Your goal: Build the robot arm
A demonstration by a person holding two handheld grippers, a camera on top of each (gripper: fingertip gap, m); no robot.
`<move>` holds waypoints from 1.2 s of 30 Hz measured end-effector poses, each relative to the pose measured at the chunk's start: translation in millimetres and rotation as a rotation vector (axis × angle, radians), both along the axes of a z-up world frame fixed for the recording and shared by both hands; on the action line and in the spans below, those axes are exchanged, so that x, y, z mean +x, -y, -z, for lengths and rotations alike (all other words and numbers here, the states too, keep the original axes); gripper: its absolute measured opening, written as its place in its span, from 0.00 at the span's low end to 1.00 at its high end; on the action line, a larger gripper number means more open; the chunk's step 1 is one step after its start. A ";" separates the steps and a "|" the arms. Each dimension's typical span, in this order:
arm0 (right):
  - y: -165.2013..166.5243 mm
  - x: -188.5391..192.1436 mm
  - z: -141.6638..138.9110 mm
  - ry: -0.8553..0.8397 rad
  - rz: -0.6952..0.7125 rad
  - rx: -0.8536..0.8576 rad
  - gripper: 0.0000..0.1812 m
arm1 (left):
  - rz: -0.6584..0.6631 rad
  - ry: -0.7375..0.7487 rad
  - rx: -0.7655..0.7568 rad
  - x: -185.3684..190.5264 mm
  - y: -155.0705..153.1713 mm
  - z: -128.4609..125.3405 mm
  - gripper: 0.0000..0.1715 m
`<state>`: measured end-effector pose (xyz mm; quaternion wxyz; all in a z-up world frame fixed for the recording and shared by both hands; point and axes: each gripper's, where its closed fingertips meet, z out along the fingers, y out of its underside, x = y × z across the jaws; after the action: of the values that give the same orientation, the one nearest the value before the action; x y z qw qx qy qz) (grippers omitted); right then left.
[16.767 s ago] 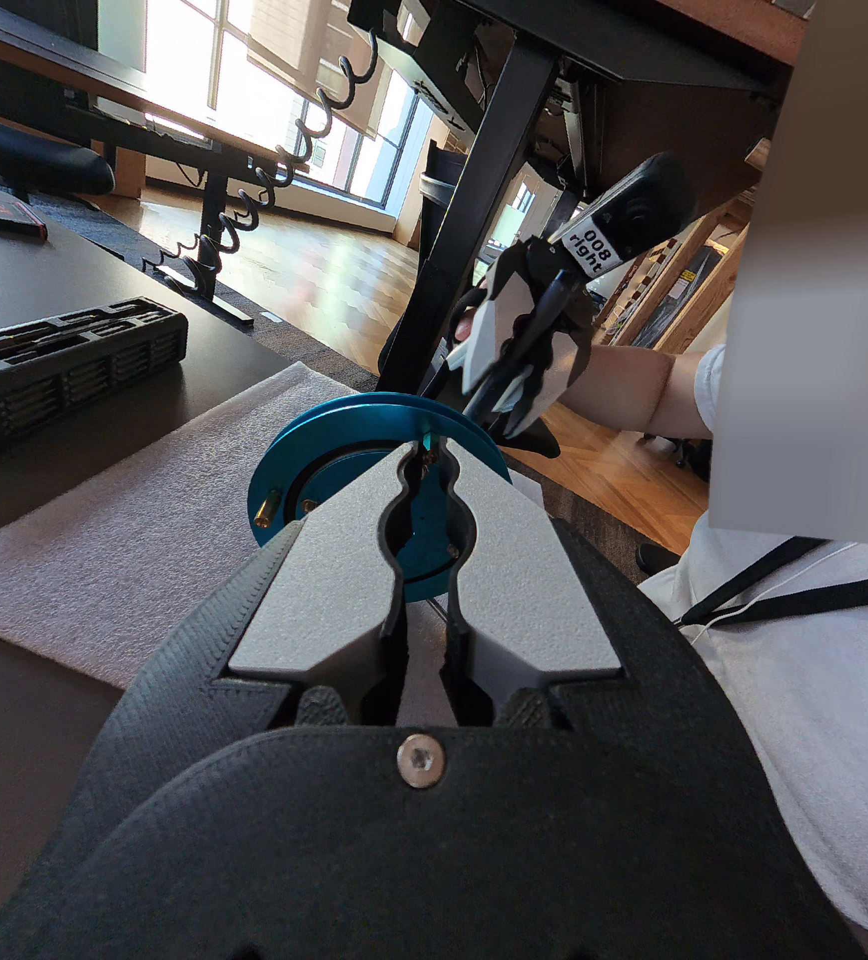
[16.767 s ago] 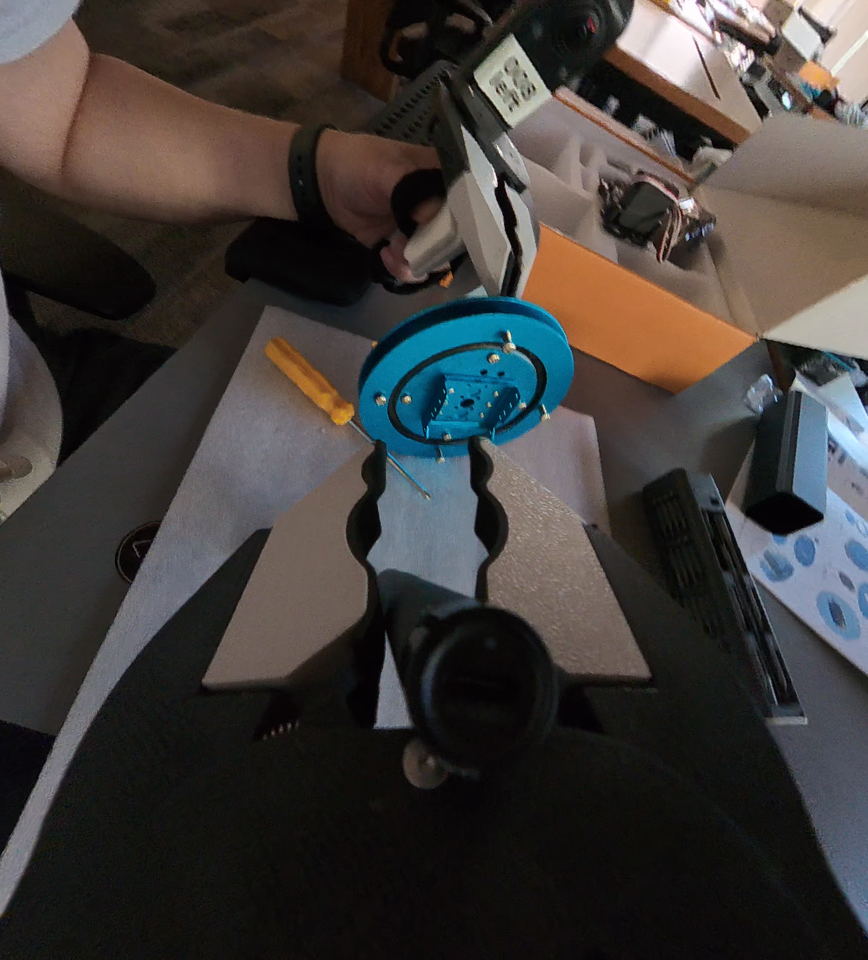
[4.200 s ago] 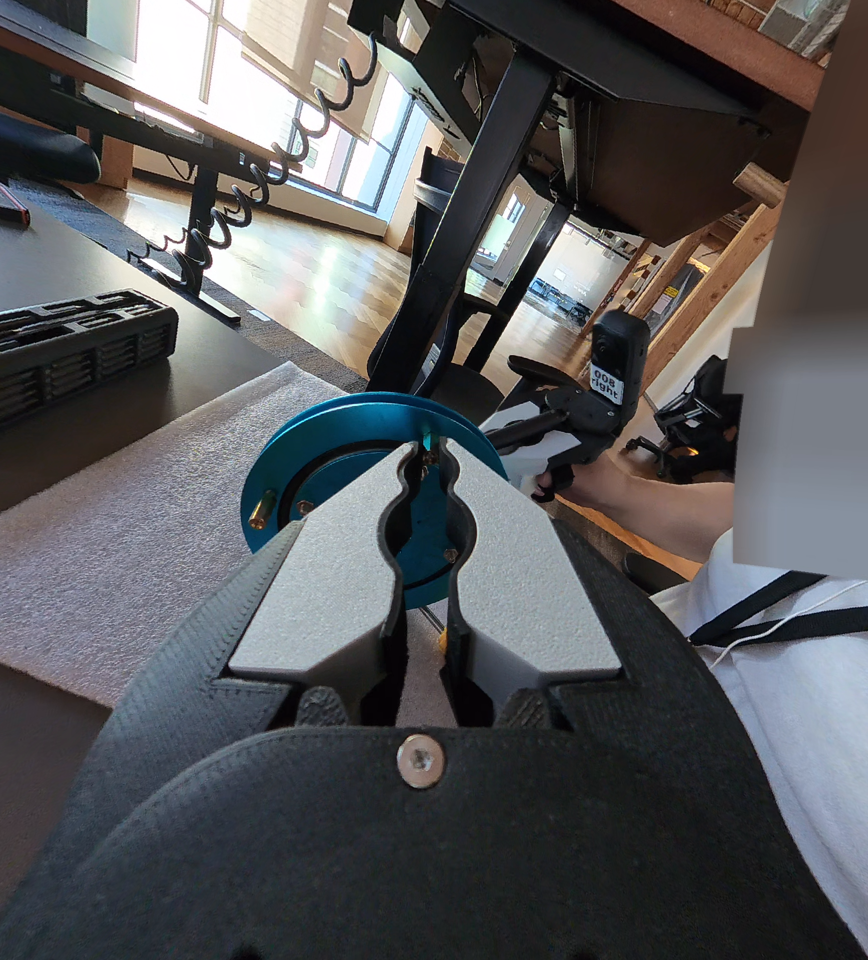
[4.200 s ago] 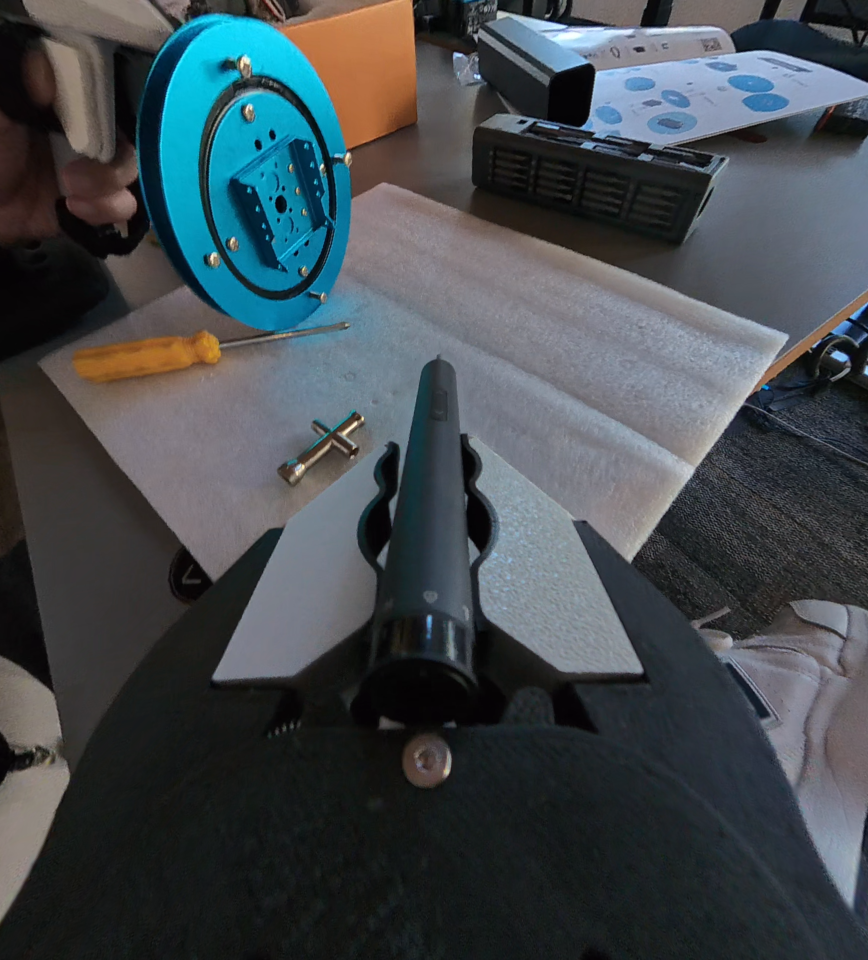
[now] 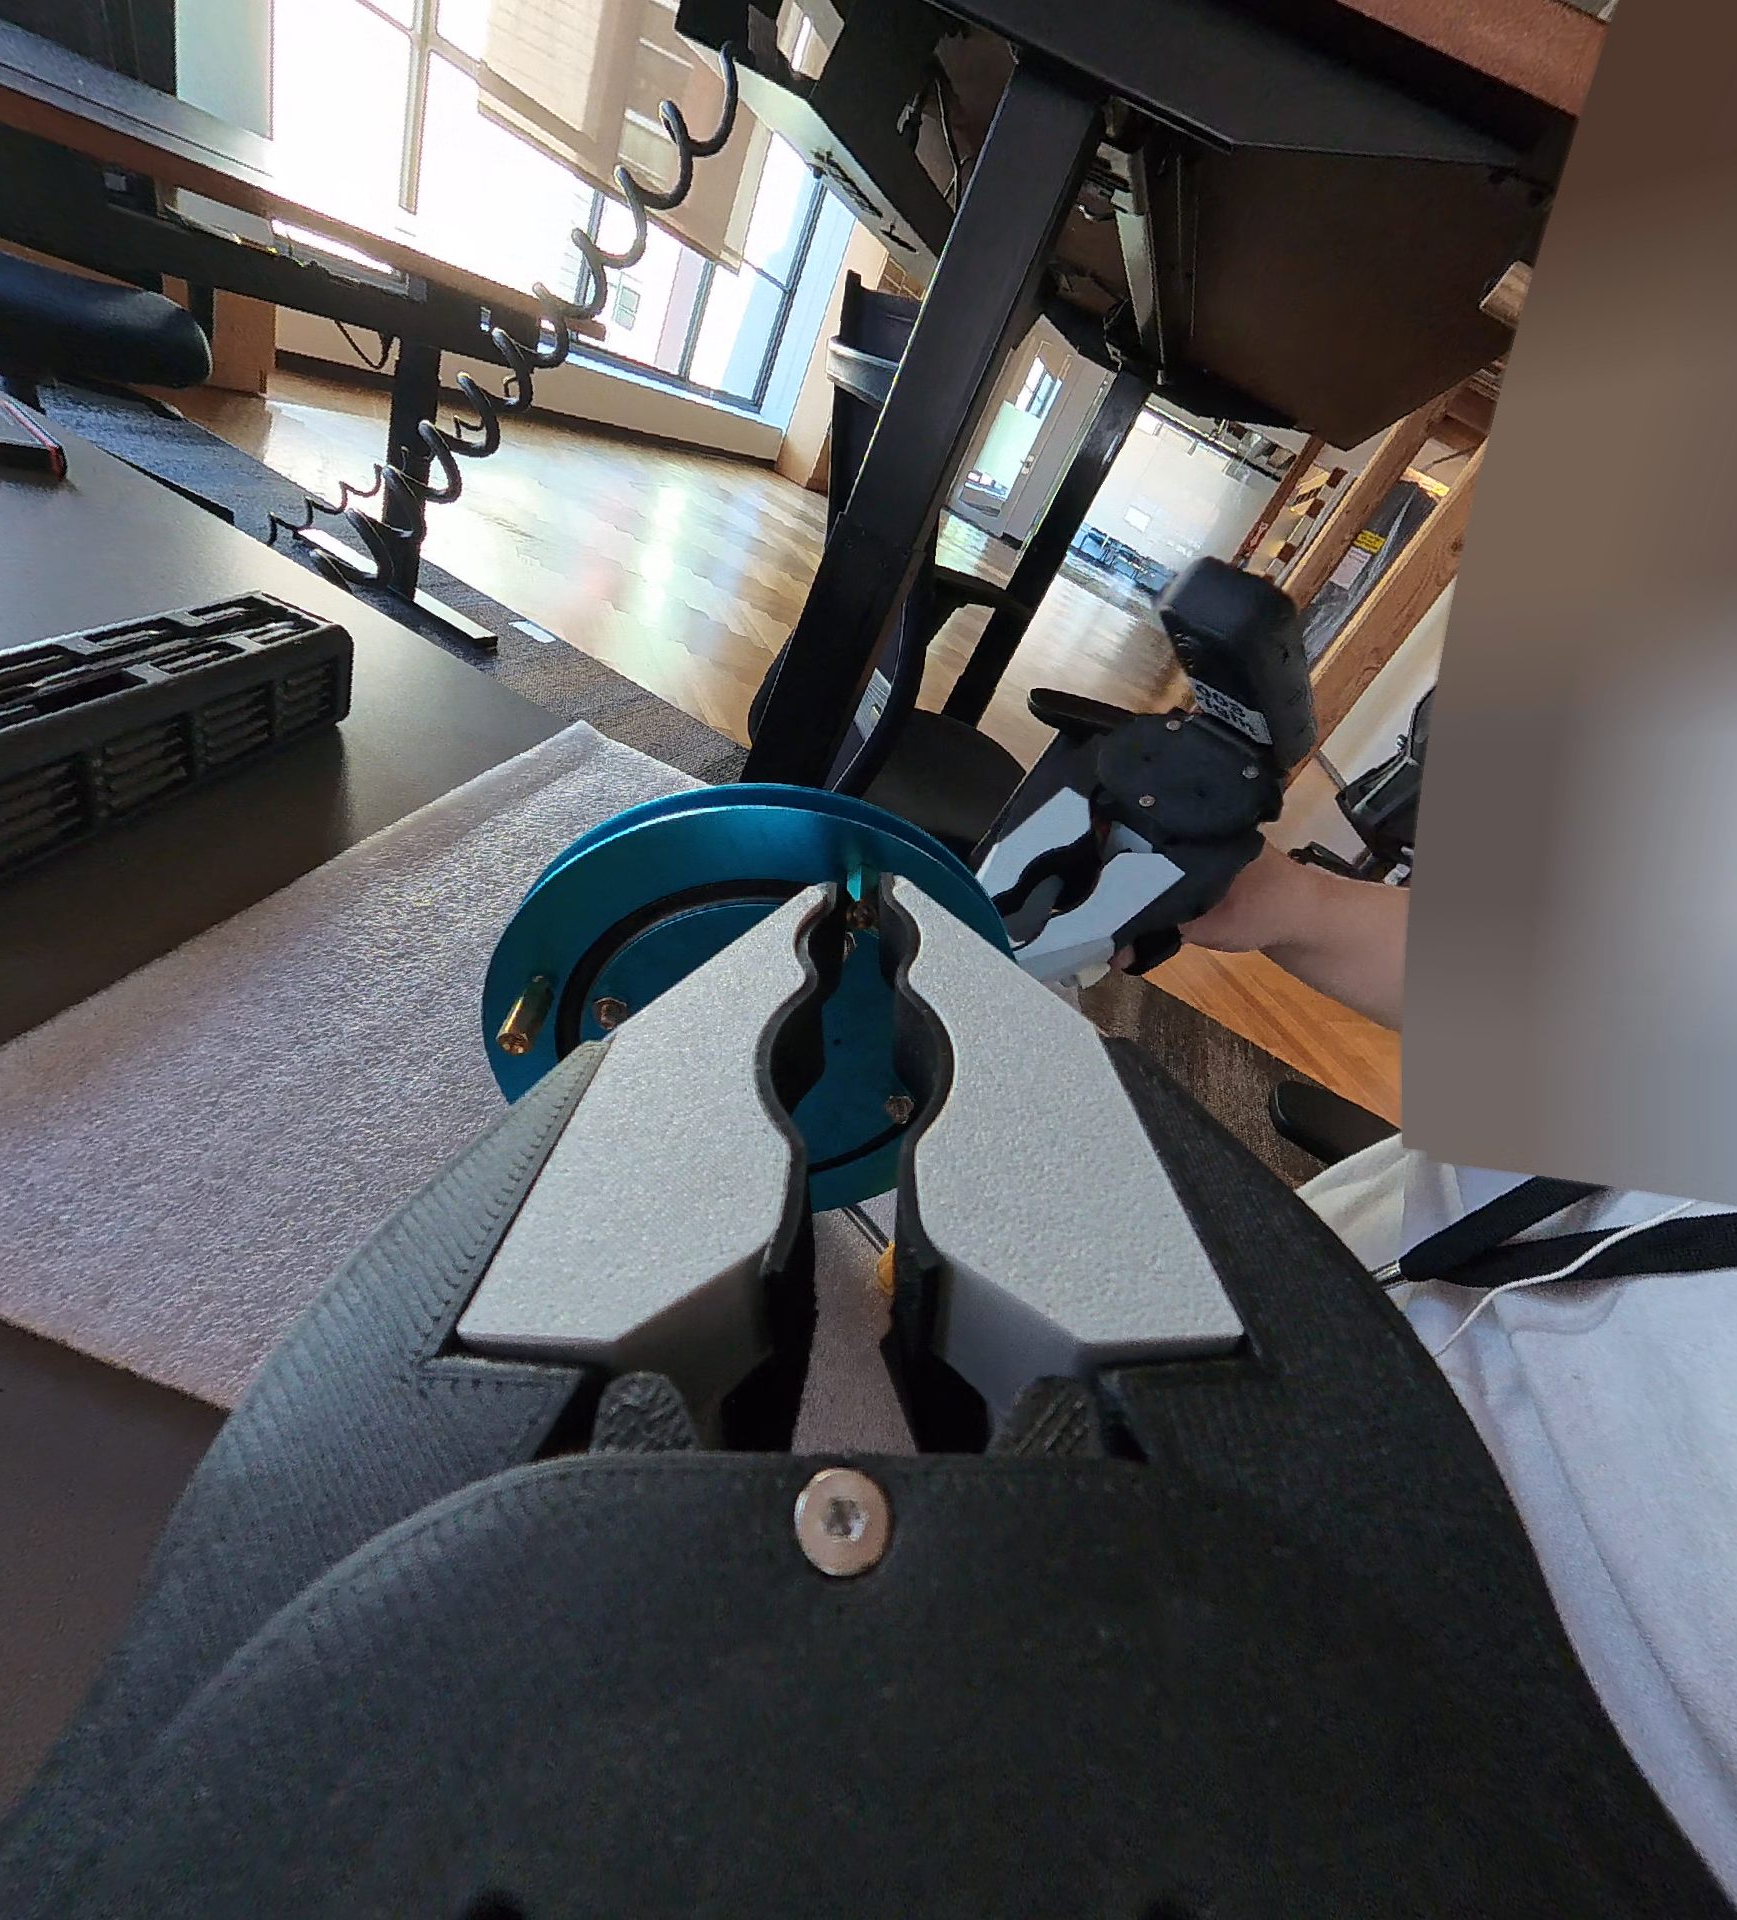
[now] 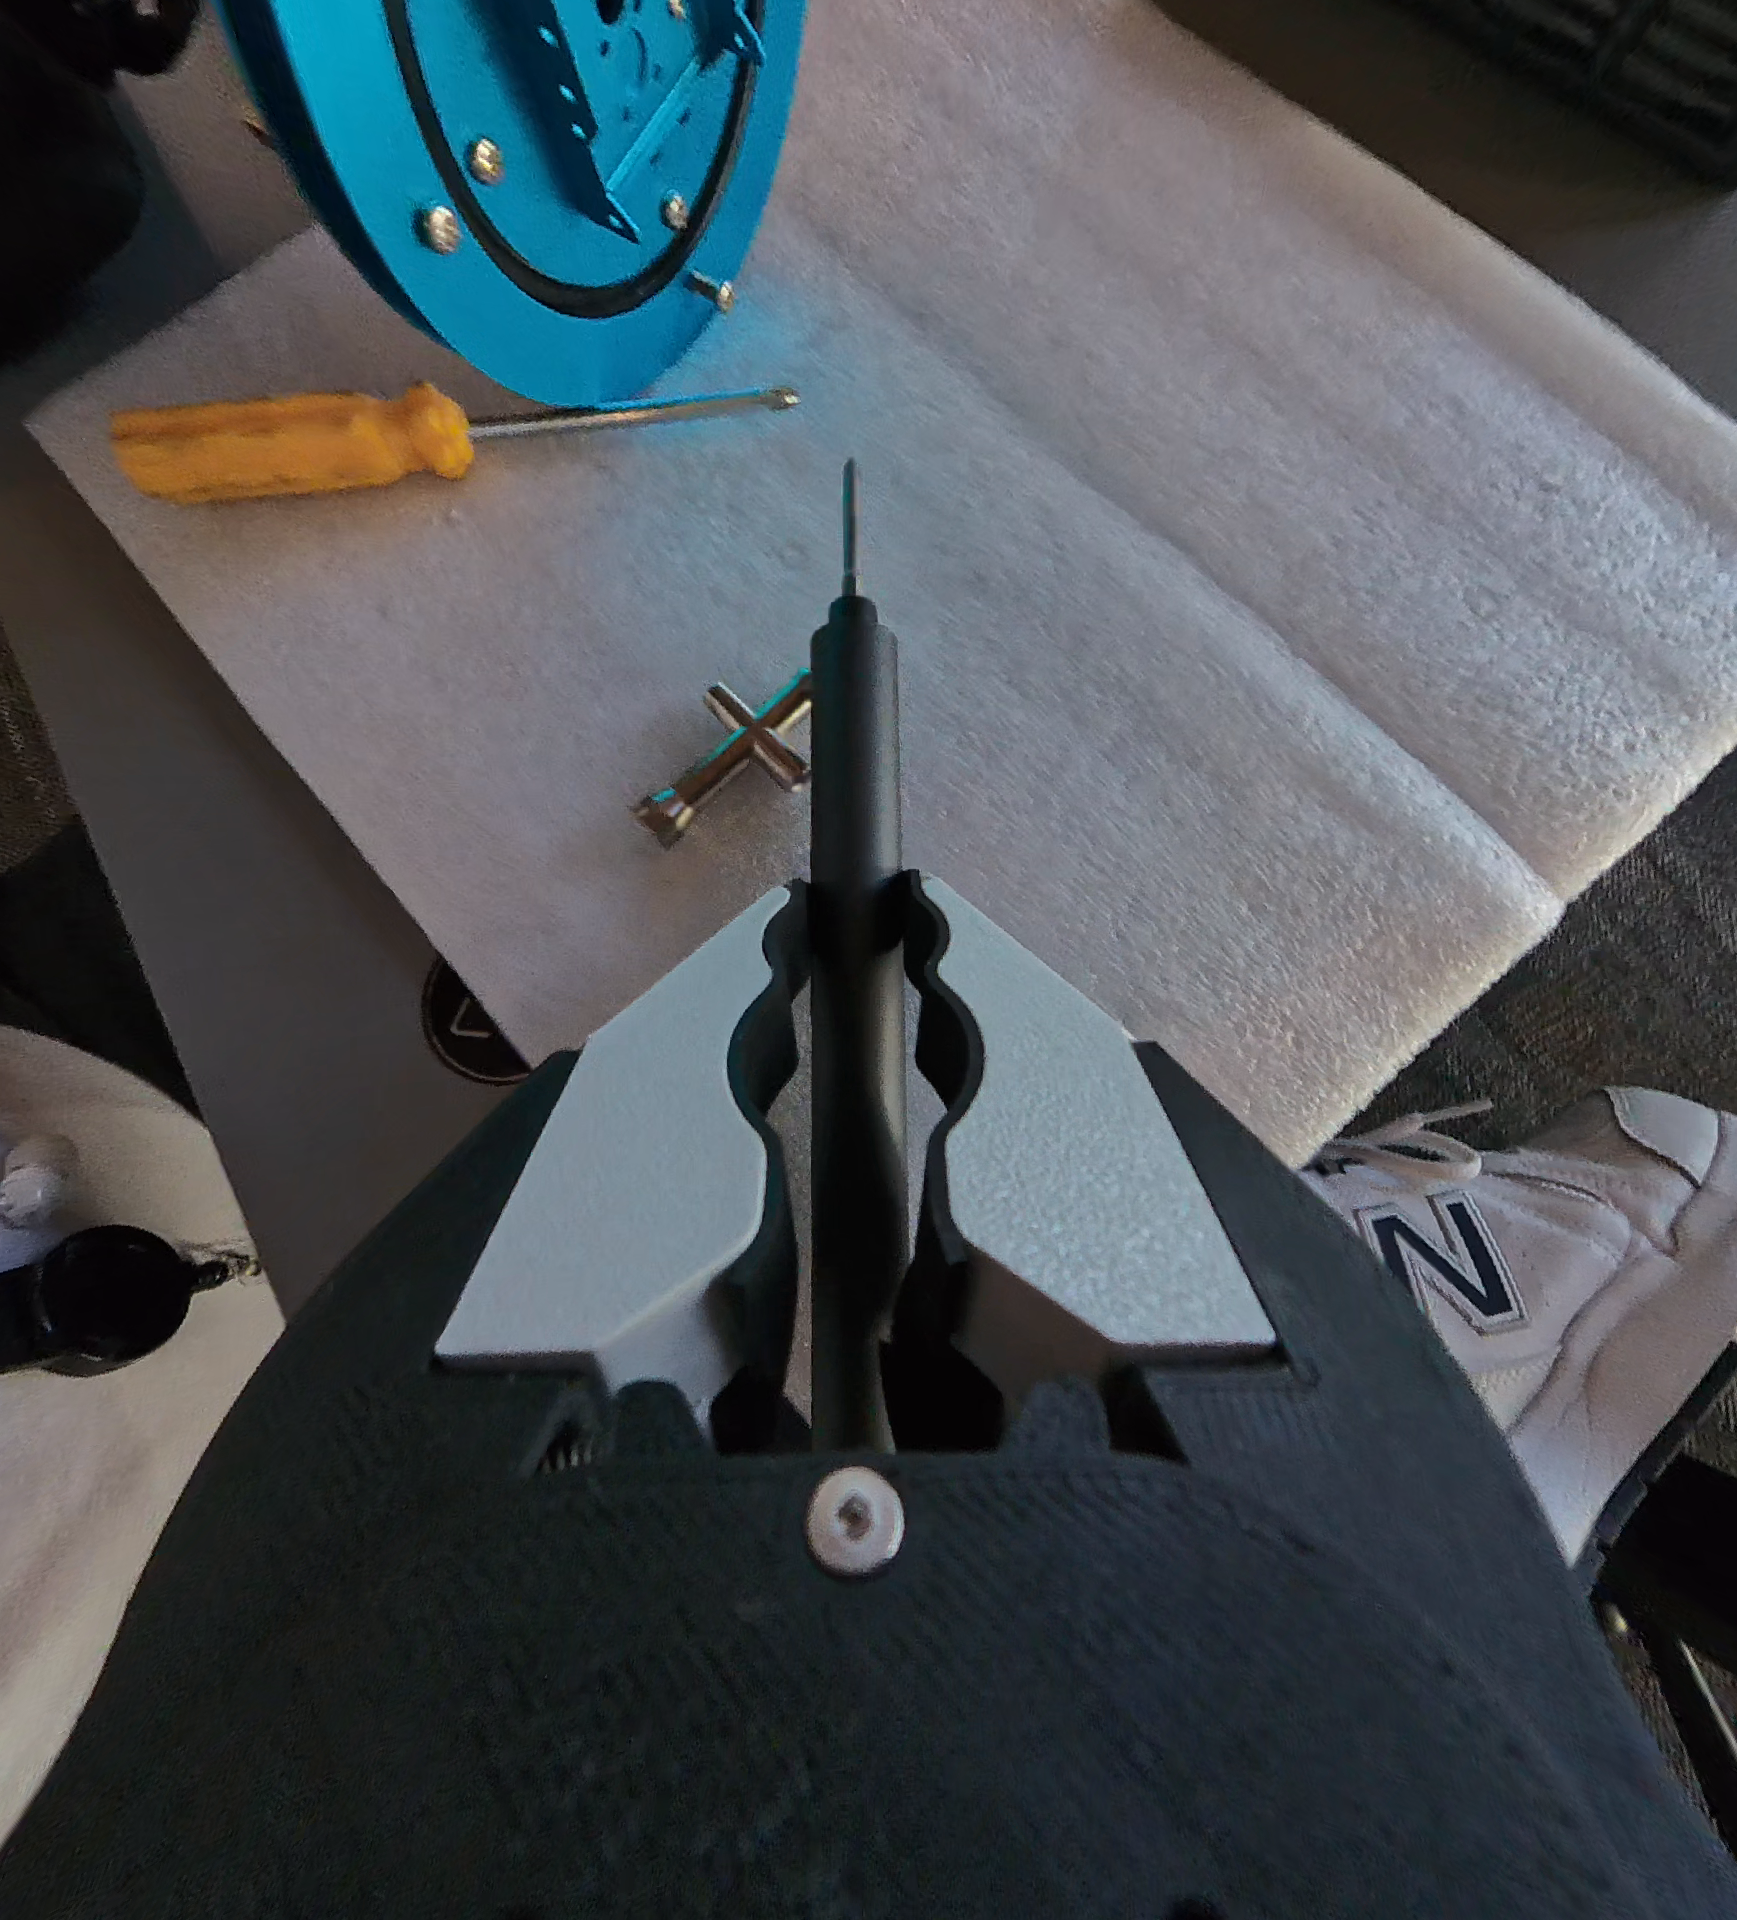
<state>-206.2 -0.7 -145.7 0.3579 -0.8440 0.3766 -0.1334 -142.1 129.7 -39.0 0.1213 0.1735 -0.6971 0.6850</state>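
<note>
My left gripper (image 5: 859,896) is shut on a blue metal disc (image 5: 698,873) and holds it on edge above the white foam mat (image 5: 220,1091). The disc has a black ring, brass standoffs and screws. In the right wrist view the disc (image 6: 531,208) is at the top left, its square centre block facing me. My right gripper (image 6: 851,896) is shut on a dark grey pen-shaped driver (image 6: 851,748). The driver's thin bit (image 6: 849,520) points toward the disc's lower rim, a short way off. The right gripper (image 5: 1082,894) also shows behind the disc in the left wrist view.
A yellow-handled screwdriver (image 6: 292,442) and a small metal cross wrench (image 6: 739,753) lie on the foam mat (image 6: 1207,468). A black bit case (image 5: 116,717) stands on the dark table. A white shoe (image 6: 1570,1247) and carpet lie past the table edge. My hands' fingertips stand some 20 cm from each other.
The right gripper has tipped down and moved closer to the disc, which now fills the top left of its view. The driver's thin bit now shows. The left gripper still holds the disc.
</note>
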 end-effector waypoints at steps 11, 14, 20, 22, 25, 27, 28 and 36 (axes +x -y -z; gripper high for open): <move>7.4 8.5 -25.9 0.173 -0.069 -0.032 0.09 | 0.007 -0.004 -0.001 -0.2 0.8 0.2 0.02; 10.3 12.3 -43.2 0.260 -0.127 -0.099 0.09 | 0.011 -0.007 -0.003 -0.4 0.9 0.2 0.02; 9.6 21.6 -70.7 0.378 -0.263 -0.264 0.09 | 0.012 -0.010 -0.006 -0.3 0.5 0.2 0.02; 10.0 26.2 -77.9 0.415 -0.313 -0.340 0.09 | 0.012 -0.016 -0.009 0.2 0.4 0.1 0.02; 4.0 31.9 -89.9 0.483 -0.413 -0.408 0.09 | 0.013 -0.021 -0.011 0.6 0.3 0.2 0.02; -1.9 37.4 -96.2 0.520 -0.481 -0.418 0.09 | 0.011 -0.019 -0.011 0.8 0.0 0.2 0.02; -4.3 41.8 -99.0 0.537 -0.507 -0.417 0.09 | 0.008 -0.018 -0.011 1.1 -0.4 0.3 0.02; -19.0 68.4 -103.1 0.558 -0.696 -0.319 0.09 | -0.022 -0.036 -0.018 5.1 -3.0 0.1 0.02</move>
<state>-137.8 18.3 -42.6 0.3348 -0.8964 -0.0645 -0.2832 -137.0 132.7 -39.0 0.1277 0.1921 -0.6868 0.6893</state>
